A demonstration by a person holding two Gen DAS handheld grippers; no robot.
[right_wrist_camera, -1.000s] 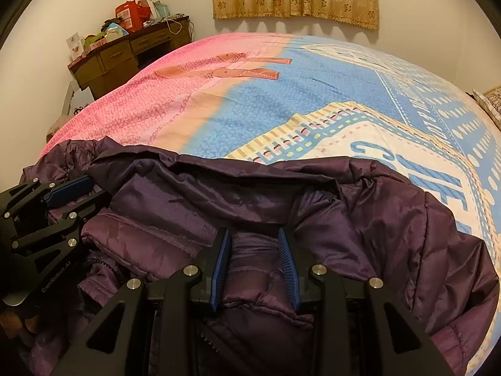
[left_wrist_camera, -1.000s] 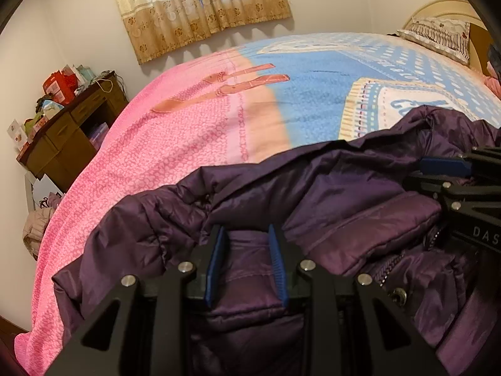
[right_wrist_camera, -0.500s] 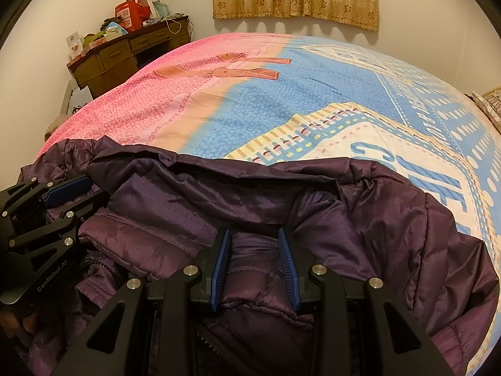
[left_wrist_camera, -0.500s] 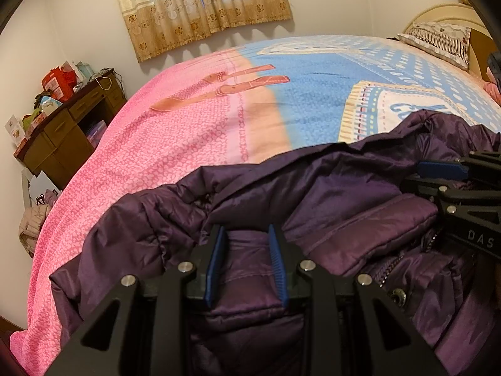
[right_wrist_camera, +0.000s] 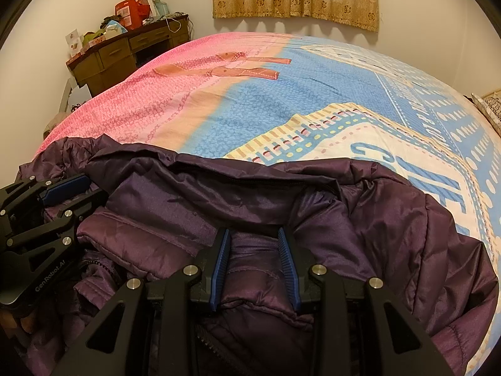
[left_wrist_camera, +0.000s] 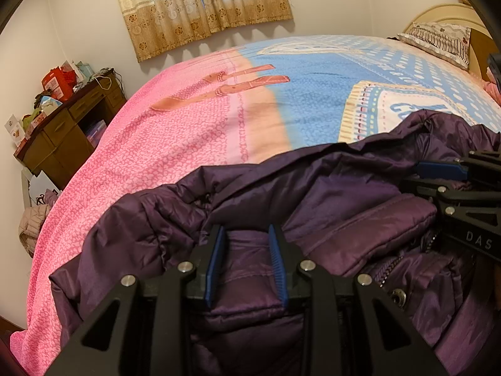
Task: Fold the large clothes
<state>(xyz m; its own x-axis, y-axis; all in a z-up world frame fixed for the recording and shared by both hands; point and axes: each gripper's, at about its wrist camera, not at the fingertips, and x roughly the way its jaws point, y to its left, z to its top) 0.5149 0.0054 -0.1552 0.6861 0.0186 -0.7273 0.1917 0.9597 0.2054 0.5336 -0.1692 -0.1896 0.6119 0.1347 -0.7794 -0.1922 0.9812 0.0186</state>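
Both of my grippers are on the purple puffer jacket (left_wrist_camera: 328,200), which lies bunched on the near edge of the bed's pink-and-blue bedspread (left_wrist_camera: 175,144).

Left gripper (left_wrist_camera: 245,261): jaws narrow, blue pads pressed on a quilted fold of the jacket that fills the gap between them. In the right wrist view the same gripper (right_wrist_camera: 67,188) shows at the jacket's left end, with fabric between its fingers.

Right gripper (right_wrist_camera: 255,264): jaws narrow too, pads clamped on a stitched fold of the jacket. From the left wrist view it (left_wrist_camera: 438,175) sits at the jacket's right side, fingers into the fabric.

Jacket: crumpled, a dark zipper line (right_wrist_camera: 250,181) running along its far edge, a snap button (left_wrist_camera: 398,297) and zipper teeth visible near its right side. The bedspread stretches beyond the jacket toward the curtain (left_wrist_camera: 200,6) on the far wall.

Beyond the jacket to the left stands a cluttered wooden desk (left_wrist_camera: 65,131). A patterned pillow (left_wrist_camera: 438,42) lies far beyond the jacket to the right, at the headboard.
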